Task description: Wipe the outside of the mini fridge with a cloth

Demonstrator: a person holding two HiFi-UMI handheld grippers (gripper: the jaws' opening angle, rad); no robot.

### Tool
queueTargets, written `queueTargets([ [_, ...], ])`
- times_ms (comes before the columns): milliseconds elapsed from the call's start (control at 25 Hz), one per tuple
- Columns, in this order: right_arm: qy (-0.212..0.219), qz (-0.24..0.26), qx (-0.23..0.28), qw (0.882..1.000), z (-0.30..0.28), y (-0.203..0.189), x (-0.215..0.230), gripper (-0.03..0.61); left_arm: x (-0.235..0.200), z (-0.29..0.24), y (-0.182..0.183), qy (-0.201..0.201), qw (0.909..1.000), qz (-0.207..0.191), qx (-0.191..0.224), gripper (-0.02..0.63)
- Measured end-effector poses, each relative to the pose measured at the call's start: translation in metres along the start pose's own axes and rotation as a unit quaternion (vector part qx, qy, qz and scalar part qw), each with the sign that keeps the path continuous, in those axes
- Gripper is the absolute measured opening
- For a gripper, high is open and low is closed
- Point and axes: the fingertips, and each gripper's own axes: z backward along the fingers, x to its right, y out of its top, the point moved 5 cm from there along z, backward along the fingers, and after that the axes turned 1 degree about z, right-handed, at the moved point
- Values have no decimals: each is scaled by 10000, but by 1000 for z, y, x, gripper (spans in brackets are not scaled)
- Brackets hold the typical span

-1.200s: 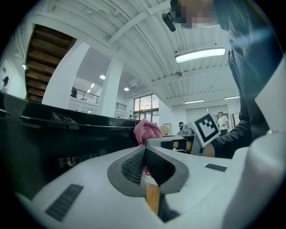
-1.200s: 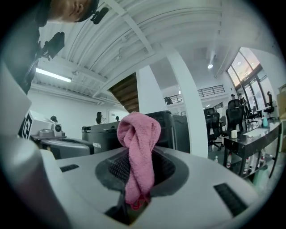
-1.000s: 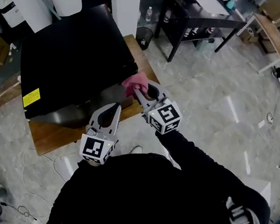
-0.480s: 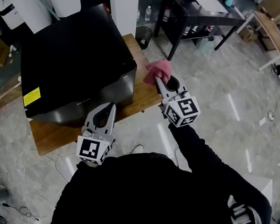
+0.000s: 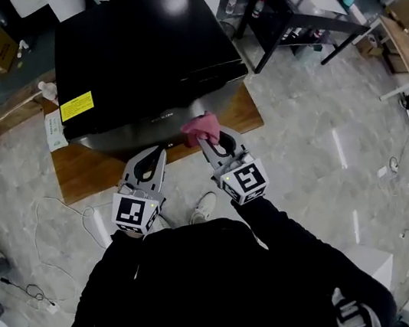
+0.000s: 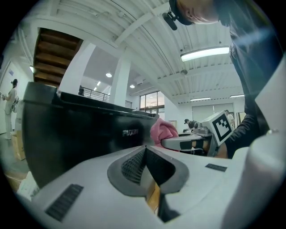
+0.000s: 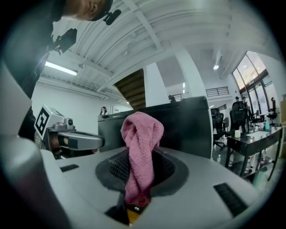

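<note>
The black mini fridge (image 5: 139, 53) stands on a low wooden platform (image 5: 86, 175); its front face with a small logo (image 6: 130, 133) fills the left gripper view. My right gripper (image 5: 206, 137) is shut on a pink cloth (image 5: 200, 128), held at the fridge's front lower edge, right of centre. The same cloth (image 7: 142, 150) bunches up between the jaws in the right gripper view, with the fridge (image 7: 187, 129) close behind. My left gripper (image 5: 158, 153) sits just left of it, shut and holding nothing, its tips near the fridge front.
A yellow label (image 5: 77, 106) marks the fridge top's left edge. A bottle (image 5: 48, 90) and paper (image 5: 56, 129) lie on the platform's left. A black desk (image 5: 297, 19) stands to the right, cables (image 5: 51, 223) trail on the marble floor, and a shoe (image 5: 202, 207) shows below the platform.
My right gripper with the pink cloth swung out past the fridge's right corner, then came back left to the fridge's front edge. The left gripper stayed nearly still. The head view shifted.
</note>
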Motion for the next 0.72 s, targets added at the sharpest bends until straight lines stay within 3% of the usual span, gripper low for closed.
queueTargets([
  [400,909,-175,-589,9940,-86,-74,-125,95,-71,69,-88,479,9967,257,-596,6],
  [720,905,-428,-1138,9885,-138,-159,-176,95,-124,102,-171,994,9876,697,-994,6],
])
